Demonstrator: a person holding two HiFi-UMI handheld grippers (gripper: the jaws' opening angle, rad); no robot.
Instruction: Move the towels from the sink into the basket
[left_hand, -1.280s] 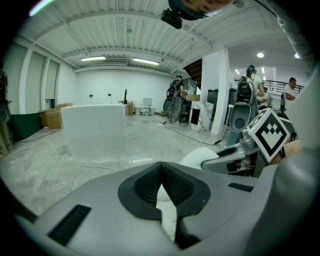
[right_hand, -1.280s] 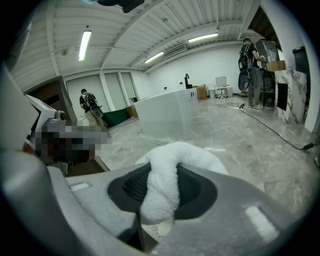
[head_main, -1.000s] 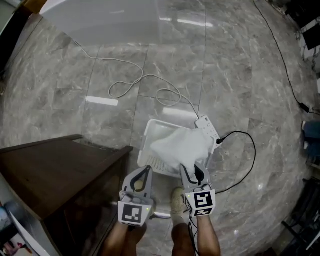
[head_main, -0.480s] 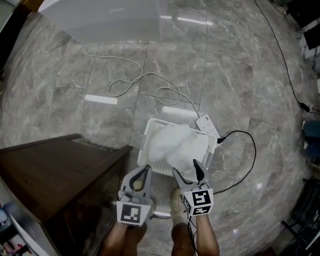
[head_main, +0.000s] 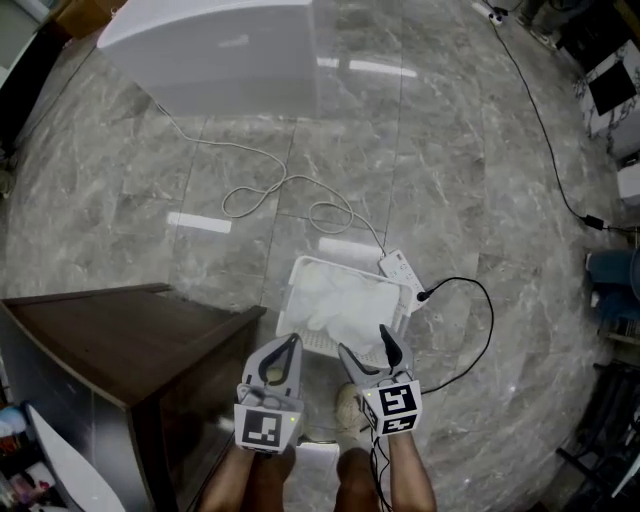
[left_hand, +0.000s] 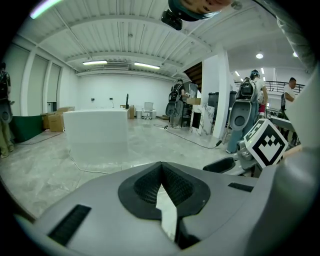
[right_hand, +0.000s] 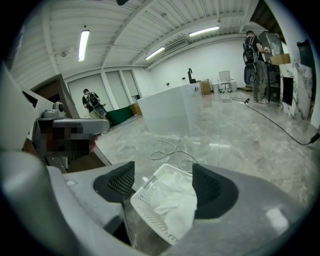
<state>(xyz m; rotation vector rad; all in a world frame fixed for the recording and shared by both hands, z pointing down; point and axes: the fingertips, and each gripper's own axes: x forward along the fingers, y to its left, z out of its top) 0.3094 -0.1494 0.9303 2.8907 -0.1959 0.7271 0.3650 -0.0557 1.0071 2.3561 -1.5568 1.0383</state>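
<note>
A white slatted basket (head_main: 305, 345) stands on the grey marble floor with white towels (head_main: 345, 305) heaped inside it. My right gripper (head_main: 366, 345) hangs above the basket's near edge; its jaws have just been opening and stand open, nothing between them. In the right gripper view the basket (right_hand: 145, 202) and the towels (right_hand: 175, 200) lie below the right gripper (right_hand: 165, 182). My left gripper (head_main: 290, 345) is beside it, left of the basket, shut and empty. The left gripper (left_hand: 161, 170) view shows its pads meeting. No sink is in view.
A dark wooden cabinet (head_main: 100, 340) stands close on the left. A white power strip (head_main: 398, 268) with a black cable (head_main: 480, 300) lies by the basket's far right corner. A white cord (head_main: 290, 190) loops toward a large white block (head_main: 220, 45). A shoe (head_main: 350, 405) is below the grippers.
The right gripper let go of the white towel, which dropped into the basket, and its jaws spread apart. Both grippers rose away from the basket.
</note>
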